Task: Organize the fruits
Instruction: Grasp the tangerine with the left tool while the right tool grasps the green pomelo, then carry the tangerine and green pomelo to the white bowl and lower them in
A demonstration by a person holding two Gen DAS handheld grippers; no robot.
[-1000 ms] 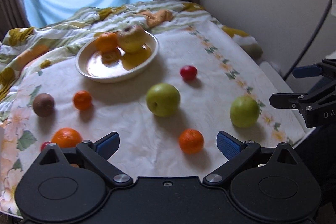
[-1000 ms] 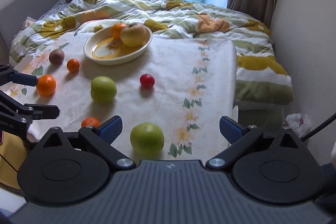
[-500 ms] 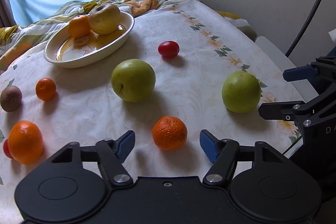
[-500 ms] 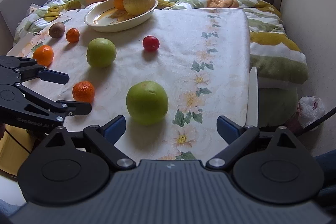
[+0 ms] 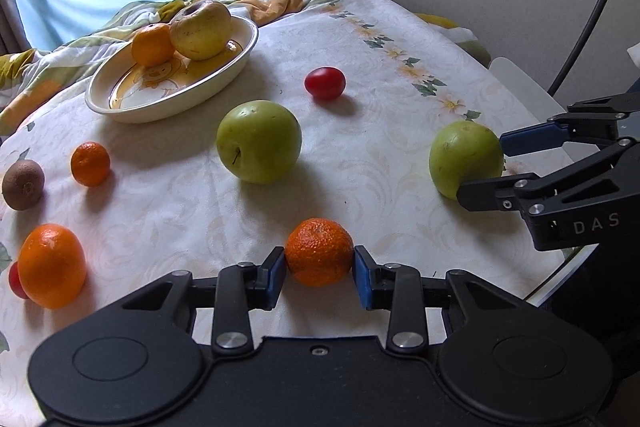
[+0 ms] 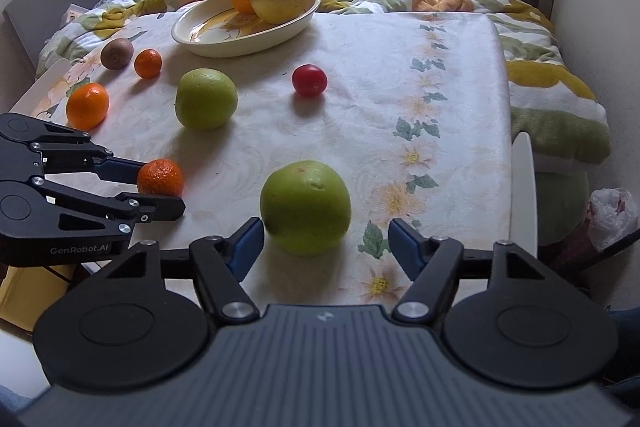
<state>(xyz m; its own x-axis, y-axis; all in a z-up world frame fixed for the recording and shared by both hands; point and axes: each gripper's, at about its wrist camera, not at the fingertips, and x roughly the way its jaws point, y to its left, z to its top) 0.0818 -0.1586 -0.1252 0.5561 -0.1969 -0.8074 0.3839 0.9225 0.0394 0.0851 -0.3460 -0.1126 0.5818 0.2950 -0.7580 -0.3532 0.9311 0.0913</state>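
Orange and dimpled, a small mandarin (image 5: 319, 251) sits on the cloth-covered bench (image 5: 400, 99) squarely between the blue pads of the left tongs (image 5: 319, 277); both pads press its sides, so it is gripped though not yet lifted. Just ahead of the right tongs (image 6: 326, 247) lies a green apple (image 6: 306, 207), round with no long axis to line up on. It sits off-centre in the gap, almost touching the left pad, with clear space to the right pad. These jaws are closing on the apple between them but do not yet hold it.

Farther back and to the left of both tongs stands a cream bowl (image 5: 120, 107), already holding an orange and a yellowish apple. The left hand is likely nearer to it. Between the tongs and the bowl lie another green apple (image 5: 259, 141) and a small red fruit (image 5: 325, 83), which a carry would probably need to pass over.
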